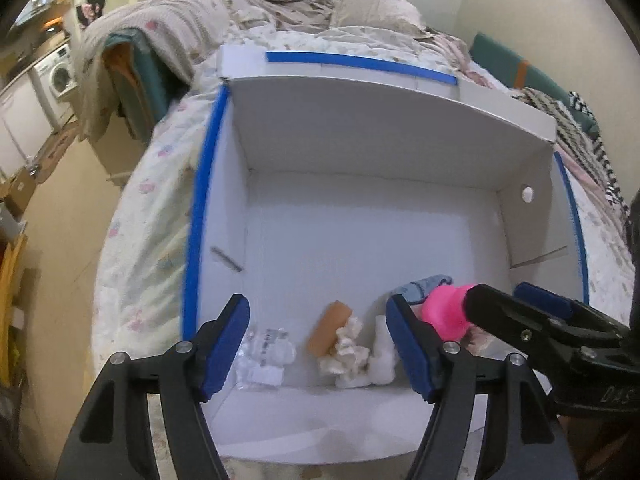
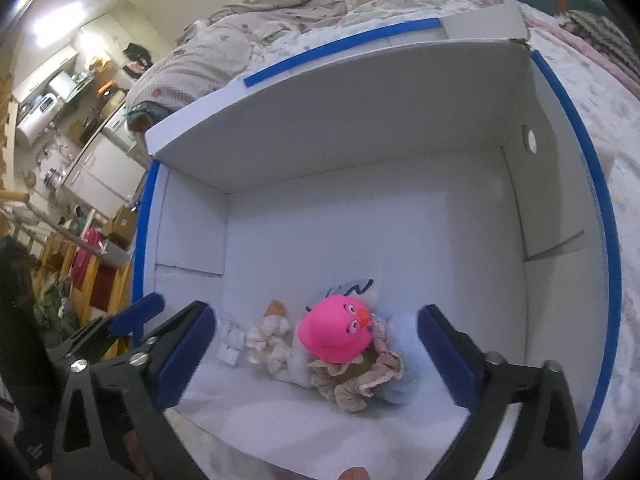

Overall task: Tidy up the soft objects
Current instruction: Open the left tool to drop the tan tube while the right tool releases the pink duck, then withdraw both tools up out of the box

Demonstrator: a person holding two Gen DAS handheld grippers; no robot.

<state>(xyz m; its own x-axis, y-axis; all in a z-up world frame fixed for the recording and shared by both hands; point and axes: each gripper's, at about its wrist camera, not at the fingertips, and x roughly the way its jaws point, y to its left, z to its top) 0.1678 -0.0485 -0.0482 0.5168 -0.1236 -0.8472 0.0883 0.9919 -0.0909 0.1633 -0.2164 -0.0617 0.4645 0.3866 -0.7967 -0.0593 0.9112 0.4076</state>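
Observation:
A white cardboard box [image 1: 360,220] with blue-taped rims lies open on a bed. At its near wall sit a white packet [image 1: 264,356], a brown piece [image 1: 330,328], a cream scrunchie [image 1: 346,346] and a white plush bit [image 1: 382,360]. My left gripper [image 1: 316,344] hovers open above them, its pads apart from everything. In the right wrist view a pink plush toy [image 2: 332,332] rests on a beige ruffled cloth [image 2: 360,380] beside a pale blue fluffy item [image 2: 400,344]. My right gripper [image 2: 320,360] stands wide open around the pile, touching nothing.
The box [image 2: 340,240] has bare floor toward its far wall. A floral sheet [image 1: 152,216] surrounds it, with a rumpled duvet [image 1: 248,4] and a pillow [image 1: 372,4] beyond. A striped cloth [image 1: 592,148] lies to the right. A washing machine [image 1: 56,76] stands far left.

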